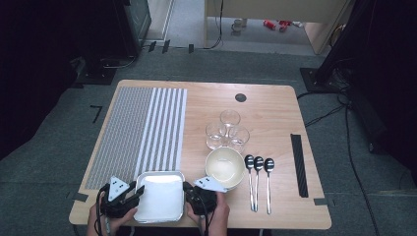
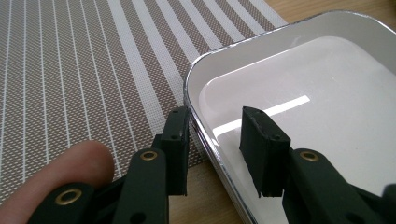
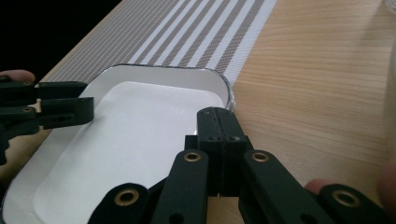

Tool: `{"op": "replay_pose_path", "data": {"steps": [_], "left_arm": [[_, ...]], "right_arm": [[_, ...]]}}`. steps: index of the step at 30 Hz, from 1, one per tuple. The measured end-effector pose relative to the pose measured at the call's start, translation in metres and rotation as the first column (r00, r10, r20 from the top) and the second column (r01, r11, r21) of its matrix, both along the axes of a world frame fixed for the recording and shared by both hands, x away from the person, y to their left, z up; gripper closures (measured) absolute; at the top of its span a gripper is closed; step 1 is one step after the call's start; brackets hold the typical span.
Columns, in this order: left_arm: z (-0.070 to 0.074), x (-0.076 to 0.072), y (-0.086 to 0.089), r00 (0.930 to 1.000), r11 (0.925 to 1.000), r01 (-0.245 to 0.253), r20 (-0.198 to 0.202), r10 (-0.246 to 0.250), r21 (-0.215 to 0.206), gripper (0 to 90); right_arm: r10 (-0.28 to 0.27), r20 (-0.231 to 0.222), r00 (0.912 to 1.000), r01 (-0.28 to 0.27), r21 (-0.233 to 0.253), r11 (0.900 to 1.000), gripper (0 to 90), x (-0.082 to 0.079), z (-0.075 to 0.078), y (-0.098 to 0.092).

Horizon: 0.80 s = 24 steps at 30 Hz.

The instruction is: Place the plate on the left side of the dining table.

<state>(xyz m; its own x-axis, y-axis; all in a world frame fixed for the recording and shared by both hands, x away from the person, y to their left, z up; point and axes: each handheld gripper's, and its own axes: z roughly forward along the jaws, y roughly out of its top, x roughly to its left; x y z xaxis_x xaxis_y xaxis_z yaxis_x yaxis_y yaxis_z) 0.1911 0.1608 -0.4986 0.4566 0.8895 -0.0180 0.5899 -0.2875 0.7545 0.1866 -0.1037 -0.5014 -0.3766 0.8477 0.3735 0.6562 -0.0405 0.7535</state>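
From above, a glossy white rectangular tray (image 1: 159, 196) with rounded corners sits at the table's (image 1: 275, 105) near edge. The left hand-held gripper (image 2: 215, 154) straddles its chrome rim, jaws parted (woven striped placemat (image 2: 84, 70) beyond). The right hand-held gripper (image 3: 218, 144) is clenched on the tray's opposite rim.

A: What carries the scene?
B: A light wooden surface (image 1: 275, 105) with rounded corners and a round dark cable hole (image 1: 240, 97) near its far edge, standing on grey carpet (image 1: 49, 147).

A: And beyond it?
B: Dark equipment (image 1: 125, 24) at far left, black cables (image 1: 344, 128) trailing over the carpet at right, and a brighter, paler floor (image 1: 260, 34) past a light wooden panel (image 1: 275, 9). Small red items (image 1: 275, 24) lie there. The sides of the room fall into shadow.
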Motion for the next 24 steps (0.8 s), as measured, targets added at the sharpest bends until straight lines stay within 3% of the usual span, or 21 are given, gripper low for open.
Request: {"op": "replay_pose_path", "data": {"steps": [3, 7, 24], "left_arm": [[0.0017, -0.0007, 0.0018, 1.0000, 1.0000, -0.006, 0.005, 0.006, -0.003, 64.4], [0.0020, 0.0006, 0.0056, 0.9997, 0.9996, -0.017, -0.016, 0.016, -0.024, 71.0], [0.0019, -0.0015, 0.0014, 0.9993, 0.9993, -0.030, -0.024, 0.029, -0.024, 72.9]], "right_arm": [[-0.007, -0.006, 1.0000, 0.007, 0.009, 1.000, 90.0, -0.0004, -0.0008, -0.0018], [-0.012, -0.039, 0.9992, 0.014, 0.062, 0.998, 90.0, -0.0020, -0.0020, -0.0050], [-0.026, -0.089, 0.9957, 0.036, 0.114, 0.993, 86.5, 0.0019, -0.0055, -0.0044]]}}
